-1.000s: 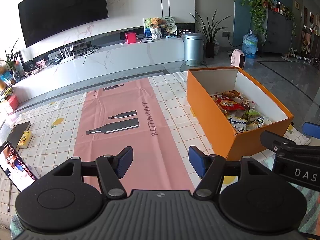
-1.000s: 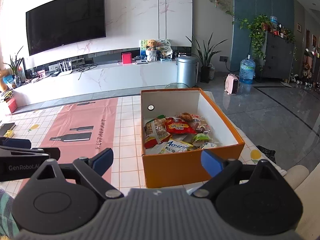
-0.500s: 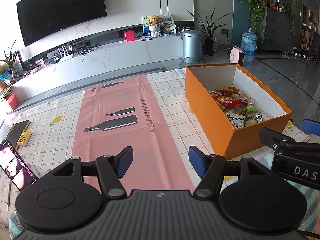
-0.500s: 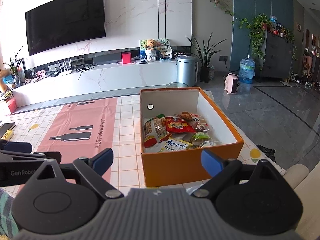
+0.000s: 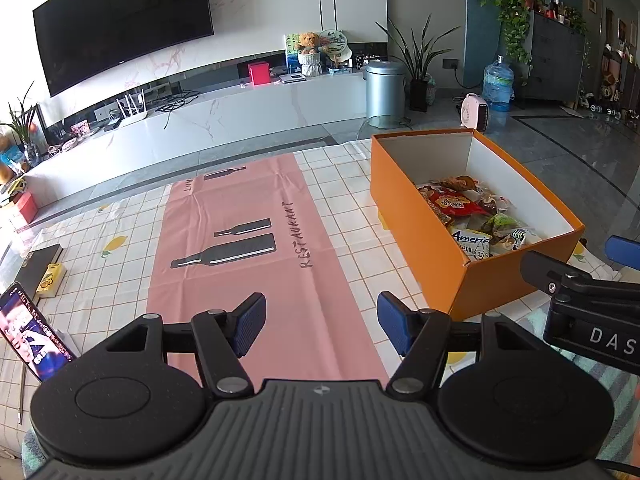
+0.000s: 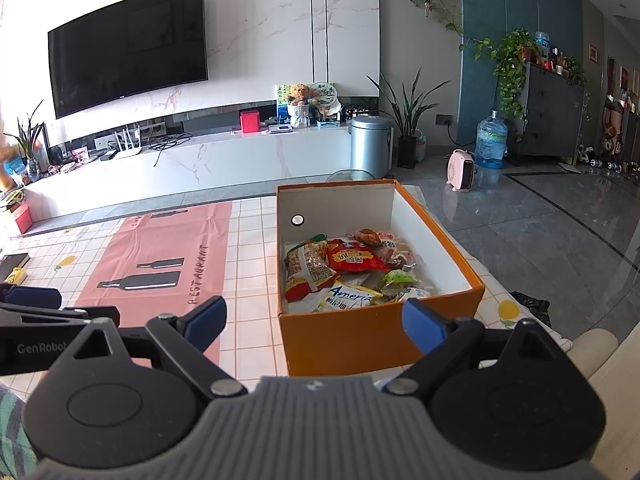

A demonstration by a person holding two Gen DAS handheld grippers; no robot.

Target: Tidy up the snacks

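The counter point(image 5: 132, 216) wears a checked cloth with a pink mat point(image 5: 256, 240) printed with bottles laid down its middle; behind it the room shows a long white media console point(image 6: 192, 164) under a wall-mounted television point(image 6: 128, 44). An orange box point(image 6: 380, 336) sits on the right of the counter, holding the snacks point(image 6: 348, 272) in a loose heap. A phone point(image 5: 32, 328) leans at the counter's left edge. The left tool point(image 5: 322, 322) hangs over the pink mat, fingers apart and empty. The right tool point(image 6: 316, 316) sits just before the box's near wall, likewise spread and empty.
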